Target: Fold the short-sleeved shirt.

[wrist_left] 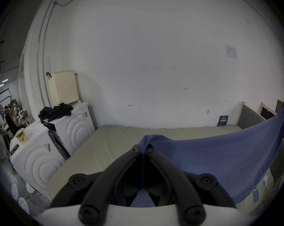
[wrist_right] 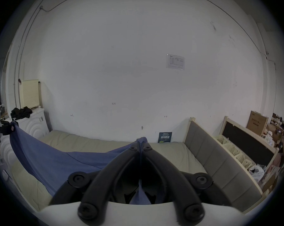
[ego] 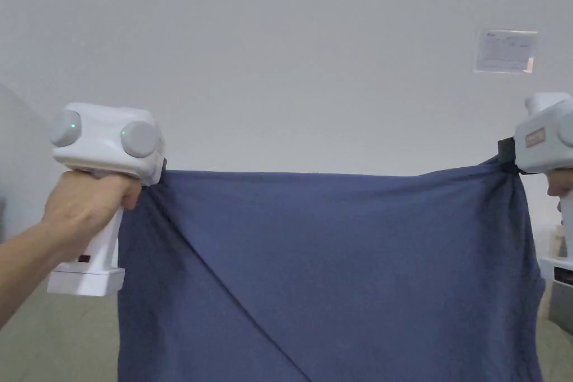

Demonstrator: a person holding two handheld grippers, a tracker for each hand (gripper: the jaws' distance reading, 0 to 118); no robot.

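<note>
While both grippers, left [wrist_left: 143, 150] and right [wrist_right: 140, 146], pinch the blue shirt [ego: 336, 265] taut above a beige bed [wrist_left: 105, 141], a white wall [wrist_left: 146, 58] stands behind, washers [wrist_left: 76, 128] at the bed's left edge.

So the shirt [ego: 336, 265] is hanging stretched between the left gripper [wrist_left: 143, 150] and the right gripper [wrist_right: 140, 145], above the mattress [wrist_left: 105, 141]. Wall [ego: 280, 53] is sitting behind it, washing machines [wrist_left: 69, 128] standing left of the mattress.
</note>
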